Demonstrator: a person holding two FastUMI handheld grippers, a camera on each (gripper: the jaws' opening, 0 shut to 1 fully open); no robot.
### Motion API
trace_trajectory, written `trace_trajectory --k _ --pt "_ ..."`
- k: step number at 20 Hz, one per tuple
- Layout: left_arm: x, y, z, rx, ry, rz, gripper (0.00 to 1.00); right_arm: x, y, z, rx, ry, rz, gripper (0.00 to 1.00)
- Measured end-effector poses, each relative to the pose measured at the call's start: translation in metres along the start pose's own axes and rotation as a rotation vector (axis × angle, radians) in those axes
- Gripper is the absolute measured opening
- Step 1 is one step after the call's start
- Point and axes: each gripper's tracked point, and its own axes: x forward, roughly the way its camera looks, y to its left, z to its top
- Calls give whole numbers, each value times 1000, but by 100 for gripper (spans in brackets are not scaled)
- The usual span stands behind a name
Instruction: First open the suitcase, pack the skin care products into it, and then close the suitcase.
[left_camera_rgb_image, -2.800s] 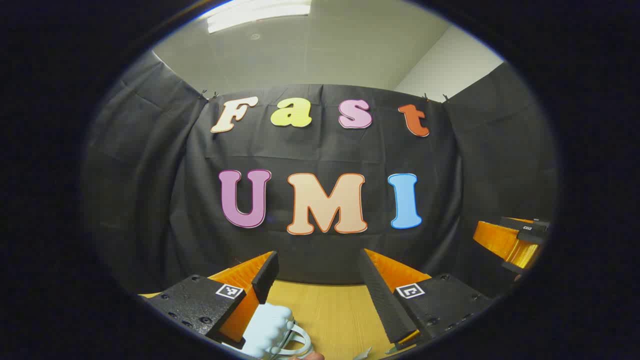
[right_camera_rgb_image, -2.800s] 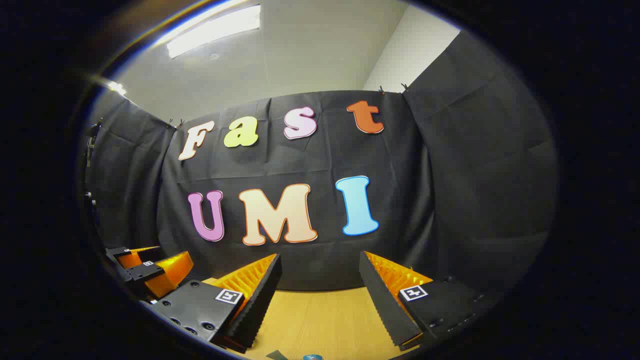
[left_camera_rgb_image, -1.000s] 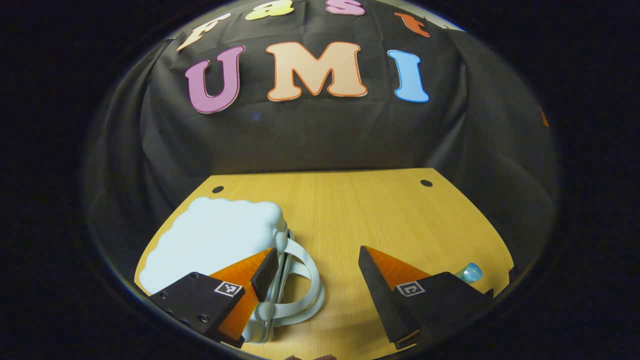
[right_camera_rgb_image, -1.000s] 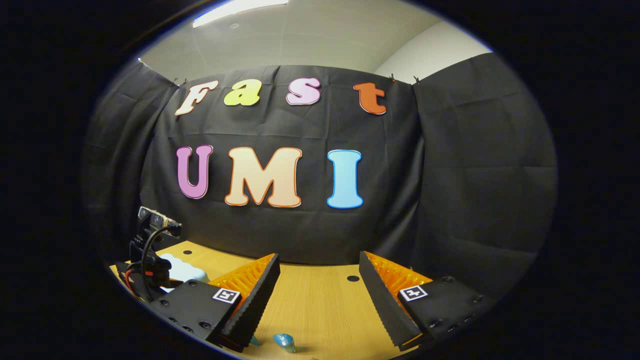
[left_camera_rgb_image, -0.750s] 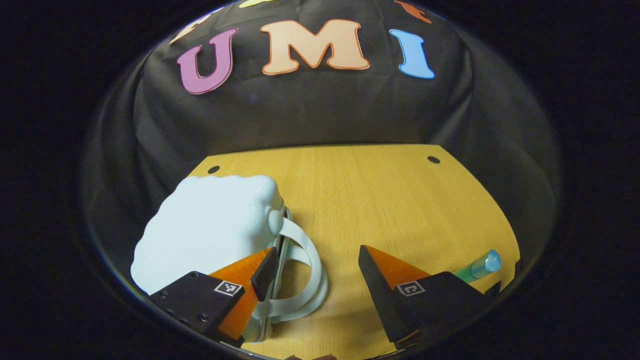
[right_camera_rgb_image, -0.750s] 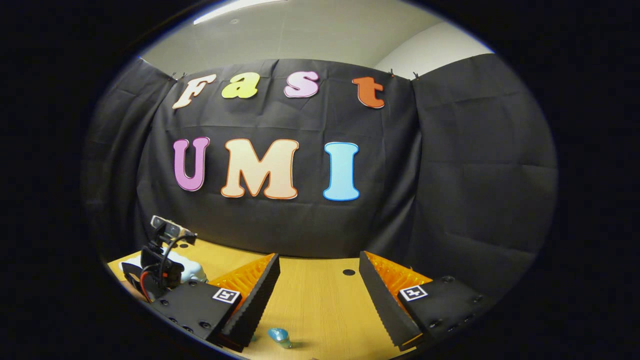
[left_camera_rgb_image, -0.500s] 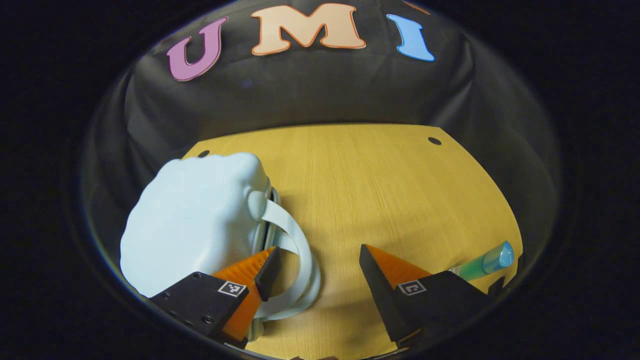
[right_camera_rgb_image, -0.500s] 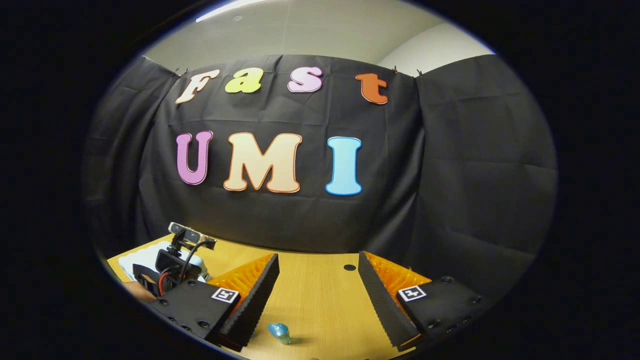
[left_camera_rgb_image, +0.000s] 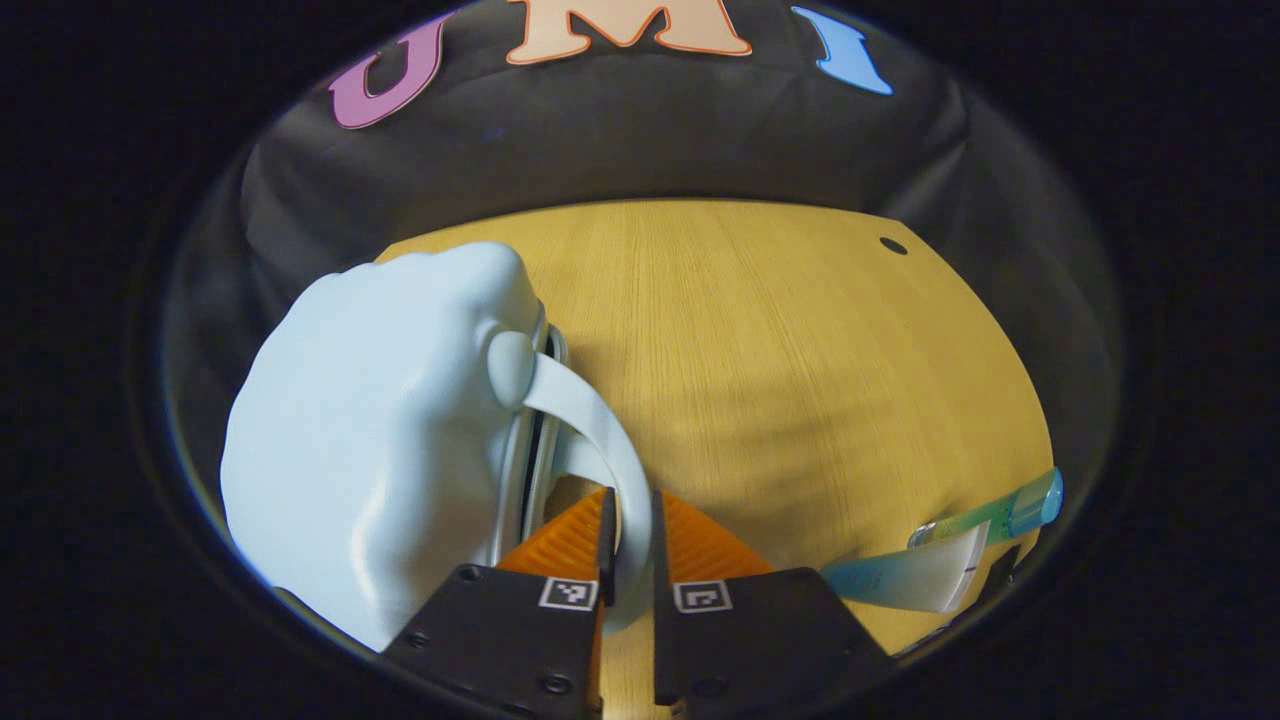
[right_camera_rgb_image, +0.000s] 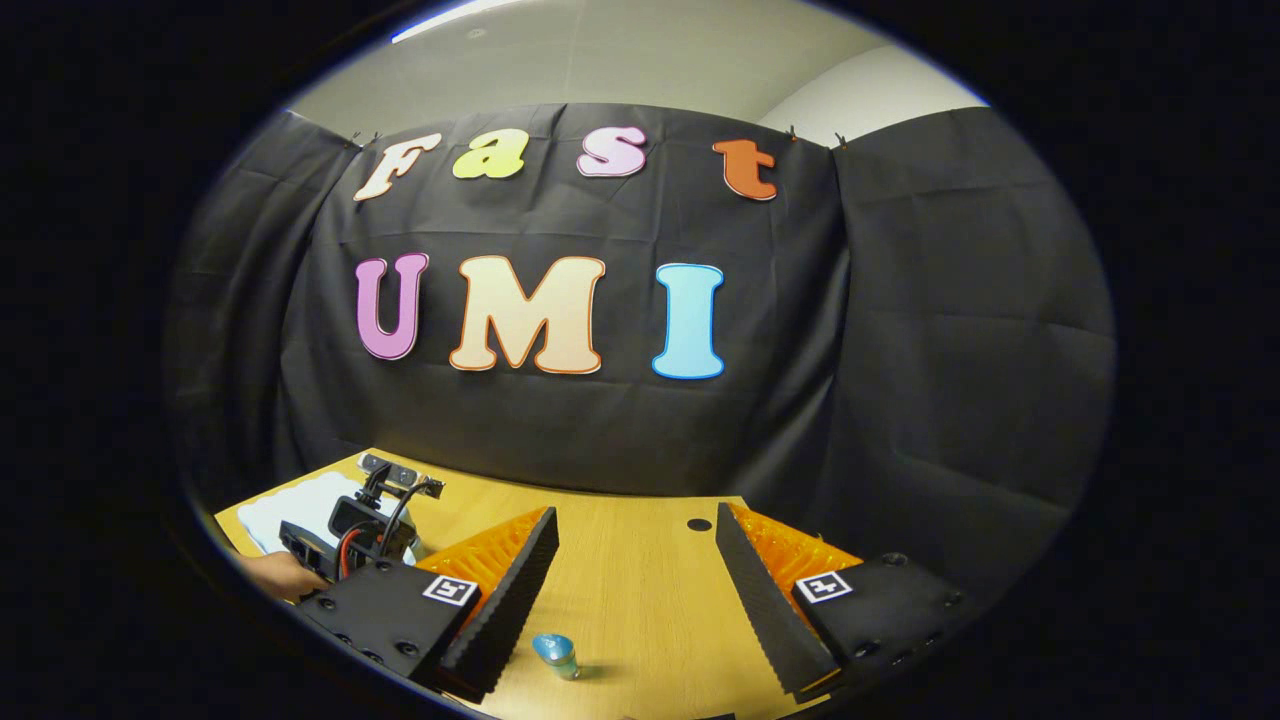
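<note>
My left tongs (left_camera_rgb_image: 629, 560) are pinched together on the flat, pale band of the suitcase handle (left_camera_rgb_image: 600, 430), one finger on each face of the loop. The suitcase (left_camera_rgb_image: 370, 430) itself is a smooth, glossy pale-blue shell with a lumpy, cloud-like outline, lying closed on the worktop's (left_camera_rgb_image: 780, 340) left part; a bright metal rim runs along its seam beside the handle. The worktop is yellowish wood grain, with a small dark hole near its far right corner. To my right, close to the near edge, lies a soft skin care tube (left_camera_rgb_image: 940, 560) with a translucent blue-green cap. A broad open stretch of wood separates it from the suitcase. My right tongs (right_camera_rgb_image: 630, 600) stand wide apart, holding nothing, above bare wood, with a small blue-capped bottle (right_camera_rgb_image: 555, 655) just before them.
</note>
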Motion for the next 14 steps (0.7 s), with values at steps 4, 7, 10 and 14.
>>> trace_trajectory --k 4,7,10,14 --pt "-4 -3 3 -4 -9 -22 5 1 11 2 0 -9 33 99" --pt "-14 -8 12 8 -26 -21 0 1 22 6 -10 -23 66 100" --pt "-29 -11 25 33 -50 -24 0 3 30 10 -23 -40 95 99" --pt "-62 -6 53 -15 -105 -68 0 5 45 12 -13 -44 140 99"
